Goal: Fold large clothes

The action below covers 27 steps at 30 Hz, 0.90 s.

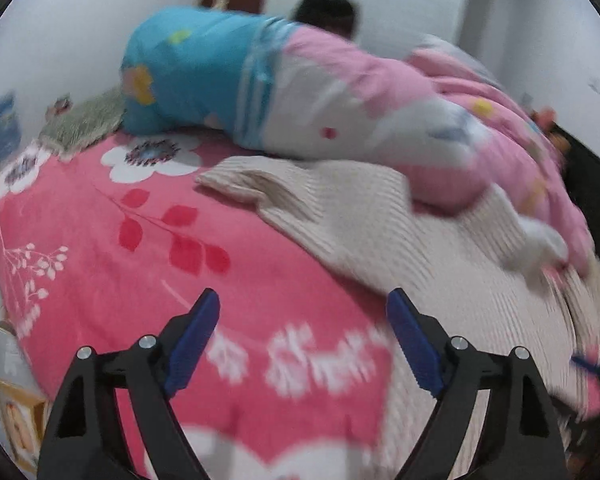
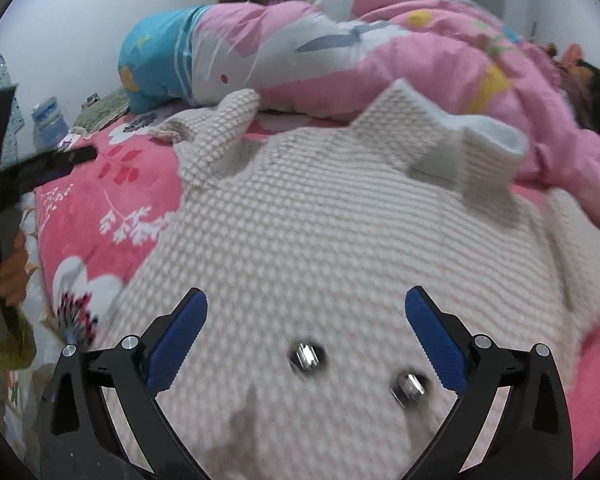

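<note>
- Two grippers, and both jaws stand wide apart: the left gripper [image 1: 302, 334] hangs over bare pink blanket with nothing between its blue pads, so no cloth is held on that side.
- Right gripper [image 2: 306, 332] gapes just as wide, right above the near part of the cream knitted sweater [image 2: 320, 220]; the knit lies under the fingers, not pinched by them.
- Sweater's spread on the pink flowered blanket [image 1: 100, 240], body towards us, collar [image 2: 472, 140] at the far right, one sleeve [image 2: 220, 128] reaching off to the far left.
- Two metal snaps [image 2: 307, 354] show near the close hem, so I'd say the front faces up.
- Sleeve in the left view [image 1: 240, 184] lies flat, out towards the left, not tucked in.
- Beyond it, a pink and blue quilt [image 2: 420, 60] is bunched along the far side, touching the sweater's far edge.
- My read: laid out, maybe smoothed, but the folding proper is barely begun — sleeves and body remain to fold.
</note>
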Each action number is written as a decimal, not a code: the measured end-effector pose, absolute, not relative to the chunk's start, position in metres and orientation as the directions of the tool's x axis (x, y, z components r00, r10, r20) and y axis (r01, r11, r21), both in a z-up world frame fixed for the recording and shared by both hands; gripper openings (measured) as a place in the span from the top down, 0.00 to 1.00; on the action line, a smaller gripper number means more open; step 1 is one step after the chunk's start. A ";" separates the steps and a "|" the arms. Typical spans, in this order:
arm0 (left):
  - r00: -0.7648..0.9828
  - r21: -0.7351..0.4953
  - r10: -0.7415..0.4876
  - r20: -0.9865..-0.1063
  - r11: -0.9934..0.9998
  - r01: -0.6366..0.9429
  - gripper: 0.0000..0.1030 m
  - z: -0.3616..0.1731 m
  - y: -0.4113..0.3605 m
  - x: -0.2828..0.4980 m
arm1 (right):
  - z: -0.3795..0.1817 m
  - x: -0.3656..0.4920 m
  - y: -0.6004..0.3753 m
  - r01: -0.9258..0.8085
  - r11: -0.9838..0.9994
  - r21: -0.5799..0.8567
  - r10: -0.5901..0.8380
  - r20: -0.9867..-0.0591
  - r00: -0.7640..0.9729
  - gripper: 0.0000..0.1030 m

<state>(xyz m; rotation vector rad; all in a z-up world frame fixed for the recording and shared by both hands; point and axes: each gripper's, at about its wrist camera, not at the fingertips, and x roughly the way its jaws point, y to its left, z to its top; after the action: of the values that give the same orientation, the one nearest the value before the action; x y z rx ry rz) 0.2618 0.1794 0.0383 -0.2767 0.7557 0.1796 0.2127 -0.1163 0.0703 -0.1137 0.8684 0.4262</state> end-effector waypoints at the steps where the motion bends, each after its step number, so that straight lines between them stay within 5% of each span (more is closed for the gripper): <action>1: 0.709 -0.201 0.053 -0.703 0.941 -0.270 0.19 0.036 0.188 0.275 | 0.062 0.226 -0.107 -0.423 0.901 0.094 0.338 -0.764 0.549 0.07; 13: 0.623 -0.364 0.029 -0.782 0.791 -0.493 0.19 -0.030 0.299 0.444 | 0.011 0.276 -0.081 -0.445 0.875 0.192 0.412 -0.777 0.475 0.07; 20: 0.598 -0.351 0.071 -0.798 0.751 -0.559 0.57 -0.051 0.316 0.466 | 0.010 0.278 -0.088 -0.430 0.871 0.237 0.441 -0.765 0.470 0.10; 23: 0.588 -0.253 0.160 -0.793 0.791 -0.557 0.87 -0.036 0.307 0.464 | 0.011 0.276 -0.088 -0.428 0.879 0.210 0.417 -0.773 0.479 0.15; 27: 0.652 -0.155 0.243 -0.719 0.858 -0.490 0.89 0.017 0.286 0.440 | 0.018 0.269 -0.092 -0.415 0.893 0.177 0.386 -0.776 0.499 0.20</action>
<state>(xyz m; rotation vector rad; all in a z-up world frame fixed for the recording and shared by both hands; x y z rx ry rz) 0.4400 0.2856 0.0174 -0.3532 0.7539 0.4259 0.2691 -0.0920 0.0179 -0.0341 0.9296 0.4844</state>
